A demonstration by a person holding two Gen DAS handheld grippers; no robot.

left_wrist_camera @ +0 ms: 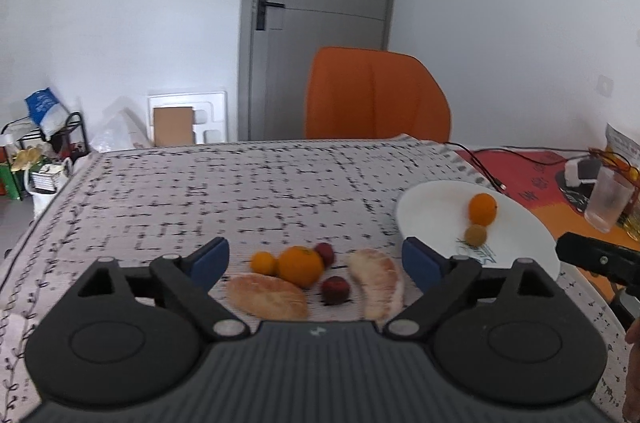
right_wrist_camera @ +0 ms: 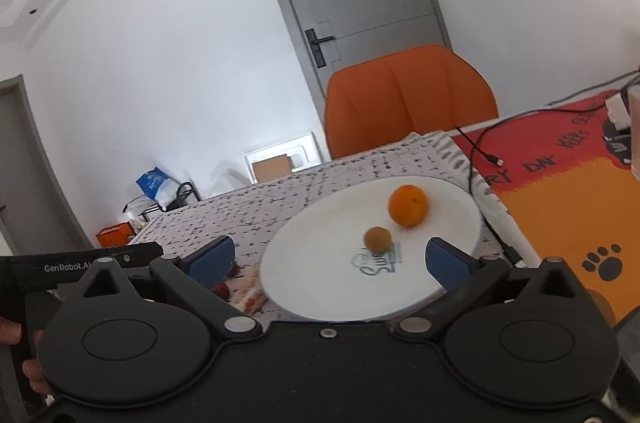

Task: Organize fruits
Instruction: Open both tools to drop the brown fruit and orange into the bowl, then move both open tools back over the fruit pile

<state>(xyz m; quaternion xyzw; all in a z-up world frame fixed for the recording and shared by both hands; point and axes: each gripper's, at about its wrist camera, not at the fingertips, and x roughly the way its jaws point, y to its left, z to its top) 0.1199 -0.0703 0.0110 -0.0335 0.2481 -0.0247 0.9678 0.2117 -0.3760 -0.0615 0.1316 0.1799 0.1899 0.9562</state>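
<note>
My left gripper (left_wrist_camera: pixel 316 259) is open and empty, just above a cluster of fruit on the patterned tablecloth: a big orange (left_wrist_camera: pixel 301 266), a small orange (left_wrist_camera: pixel 263 262), two red plums (left_wrist_camera: pixel 335 289) (left_wrist_camera: pixel 325 252) and two peeled pomelo pieces (left_wrist_camera: pixel 267 295) (left_wrist_camera: pixel 377 282). A white plate (left_wrist_camera: pixel 516 223) to the right holds an orange (left_wrist_camera: pixel 482 209) and a small brownish fruit (left_wrist_camera: pixel 475 235). My right gripper (right_wrist_camera: pixel 330 259) is open and empty over the near edge of that plate (right_wrist_camera: pixel 320 263), with the orange (right_wrist_camera: pixel 408 205) and brownish fruit (right_wrist_camera: pixel 377 239) ahead of it.
An orange chair (left_wrist_camera: pixel 376 95) stands behind the table's far edge. A black cable (left_wrist_camera: pixel 486 175), a clear glass (left_wrist_camera: pixel 608 201) and small items lie on the red-orange mat (right_wrist_camera: pixel 560 191) at the right. A rack with clutter (left_wrist_camera: pixel 44 151) stands at the left.
</note>
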